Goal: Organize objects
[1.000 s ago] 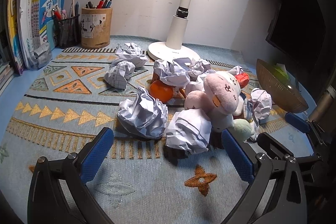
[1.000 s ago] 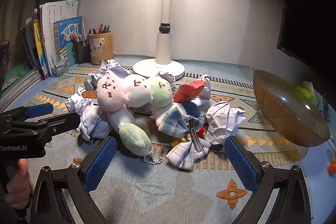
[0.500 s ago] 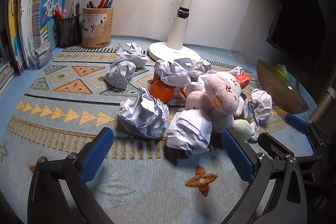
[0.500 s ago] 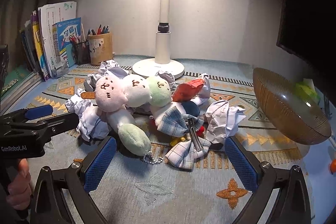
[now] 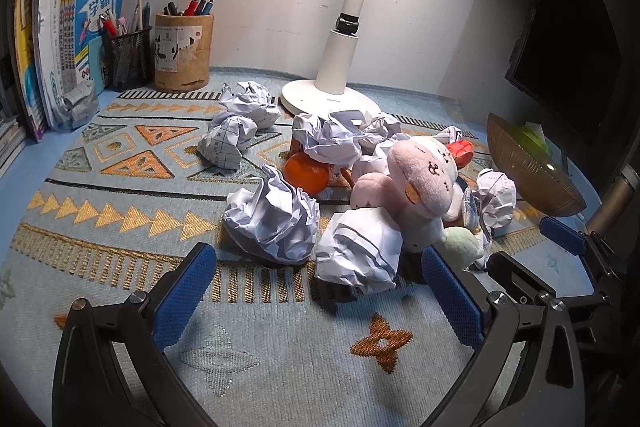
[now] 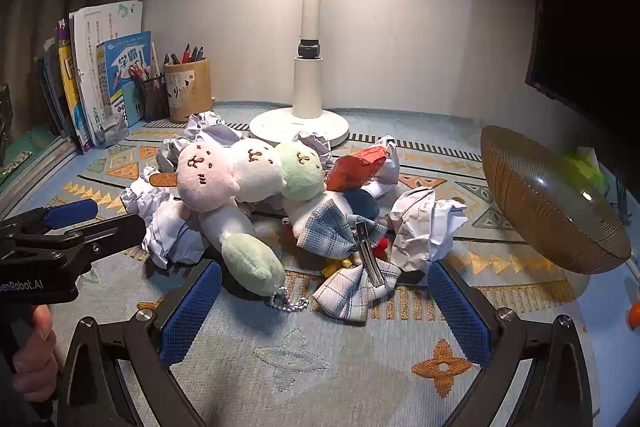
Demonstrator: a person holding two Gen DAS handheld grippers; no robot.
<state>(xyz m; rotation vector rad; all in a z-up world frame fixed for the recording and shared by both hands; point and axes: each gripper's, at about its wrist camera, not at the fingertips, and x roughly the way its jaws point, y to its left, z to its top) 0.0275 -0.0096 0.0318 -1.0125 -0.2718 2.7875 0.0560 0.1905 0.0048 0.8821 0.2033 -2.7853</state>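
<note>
Both blue-padded claws, left gripper [image 5: 318, 295] and right gripper [image 6: 324, 307], gape wide, empty; the left gripper's black body at the right wrist view's lower left reads "GenRobot.AI".

1. the left claw [image 5: 320, 291] hangs wide apart and empty over a patterned mat [image 5: 132, 195] on the table.
2. just ahead of its blue pads lie two crumpled paper balls [image 5: 274, 219], touching each other.
3. a pink plush toy [image 5: 424, 179] leans on the right-hand ball, with an orange [image 5: 306, 177] behind.
4. a white lamp base [image 5: 332, 99] and a pen holder [image 5: 183, 53] stand by the wall.
5. a brown bowl [image 5: 528, 171] sits tilted at right, near the right claw [image 5: 560, 239].
</note>
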